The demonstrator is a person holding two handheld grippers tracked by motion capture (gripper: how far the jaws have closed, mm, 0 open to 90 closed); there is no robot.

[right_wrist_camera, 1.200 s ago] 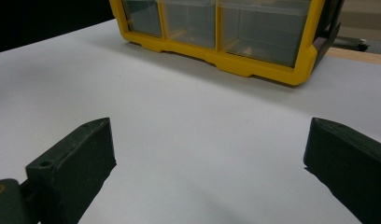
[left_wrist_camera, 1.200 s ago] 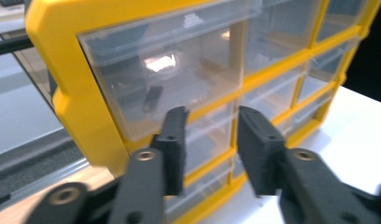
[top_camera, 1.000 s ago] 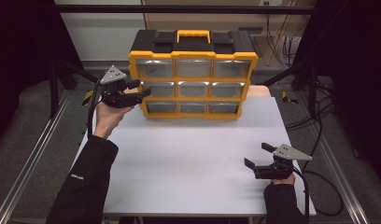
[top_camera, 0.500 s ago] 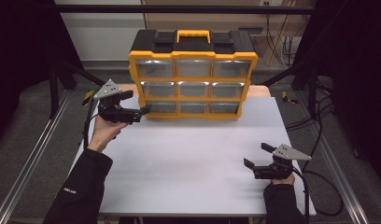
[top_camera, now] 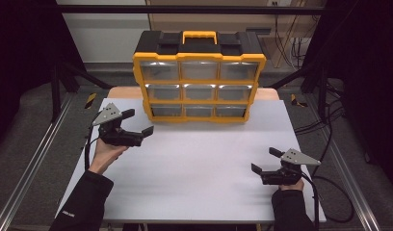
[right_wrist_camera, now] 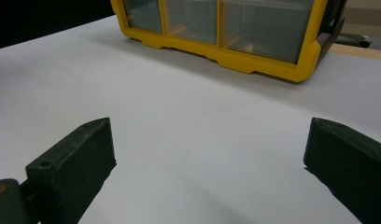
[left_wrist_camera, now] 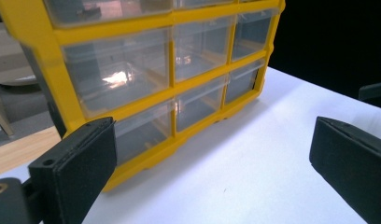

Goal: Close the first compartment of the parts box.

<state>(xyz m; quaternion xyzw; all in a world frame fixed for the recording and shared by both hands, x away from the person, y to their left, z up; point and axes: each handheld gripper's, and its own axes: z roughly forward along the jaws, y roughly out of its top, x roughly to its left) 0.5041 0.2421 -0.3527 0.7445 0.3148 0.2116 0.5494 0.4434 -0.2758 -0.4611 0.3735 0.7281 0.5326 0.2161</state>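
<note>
A yellow and black drawer cabinet (top_camera: 199,77) with several clear drawers, all closed, stands at the back of the white table (top_camera: 199,168). My left gripper (top_camera: 138,122) hovers just off the cabinet's lower left corner, pointing right. Its jaws have just been opening and stand wide apart with nothing between them. In the left gripper view the cabinet (left_wrist_camera: 146,79) rises close ahead. My right gripper (top_camera: 265,160) rests low at the table's front right, open and empty, well away from the cabinet (right_wrist_camera: 235,32).
Metal frame rails run along both sides of the table. Cables lie on the floor at the right (top_camera: 329,125). A strip of wooden board (top_camera: 122,92) shows behind the white surface beside the cabinet.
My left hand has come down and back from the cabinet's left side toward the near edge, and its jaws have spread wide. The right hand has stayed put.
</note>
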